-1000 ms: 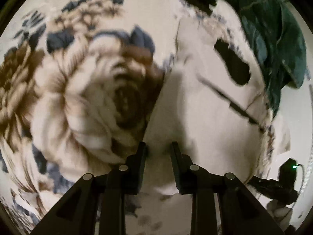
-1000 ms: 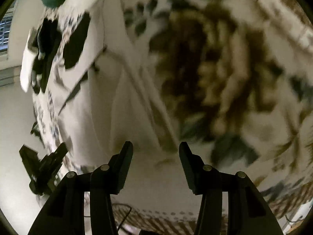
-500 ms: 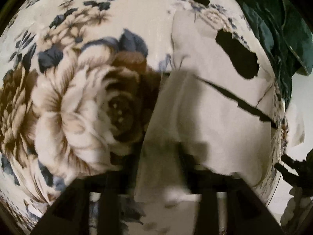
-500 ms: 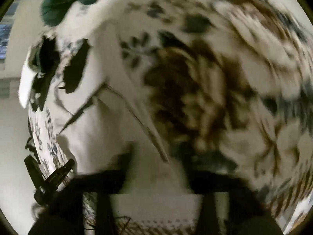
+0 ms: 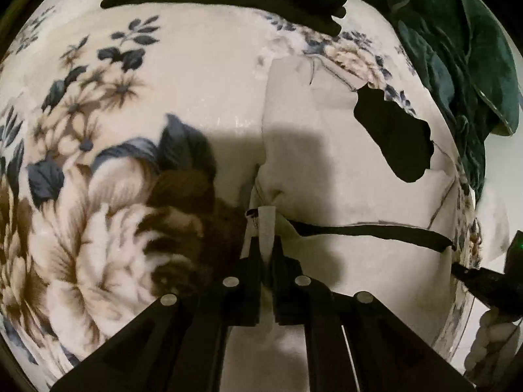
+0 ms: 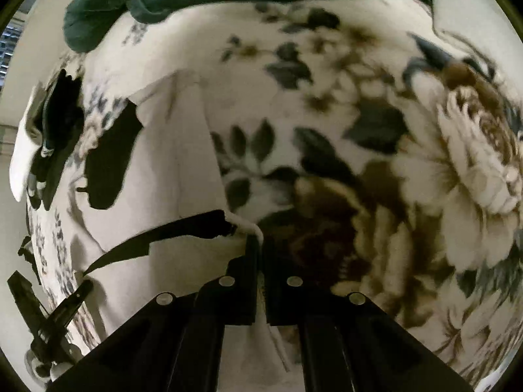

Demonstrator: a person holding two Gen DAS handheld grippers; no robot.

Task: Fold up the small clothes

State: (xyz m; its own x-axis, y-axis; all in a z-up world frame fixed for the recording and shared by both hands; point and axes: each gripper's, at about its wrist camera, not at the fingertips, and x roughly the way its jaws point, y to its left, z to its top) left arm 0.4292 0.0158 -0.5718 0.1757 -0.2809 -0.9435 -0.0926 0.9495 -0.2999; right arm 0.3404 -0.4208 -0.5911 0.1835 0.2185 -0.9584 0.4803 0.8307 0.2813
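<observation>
While both claws, left claw (image 5: 265,245) and right claw (image 6: 260,245), clamp the white garment (image 5: 343,170), blur smears its edges.

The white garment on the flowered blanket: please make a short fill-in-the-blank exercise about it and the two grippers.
1. The left gripper has its fingers ____ on the edge of the white garment.
2. The right gripper also pinches an edge of the ____ garment.
3. The garment lies on a blanket printed with large ____.
4. The bundle of cloth beyond the garment is dark ____.

Missing words: shut; white; flowers; green
</observation>
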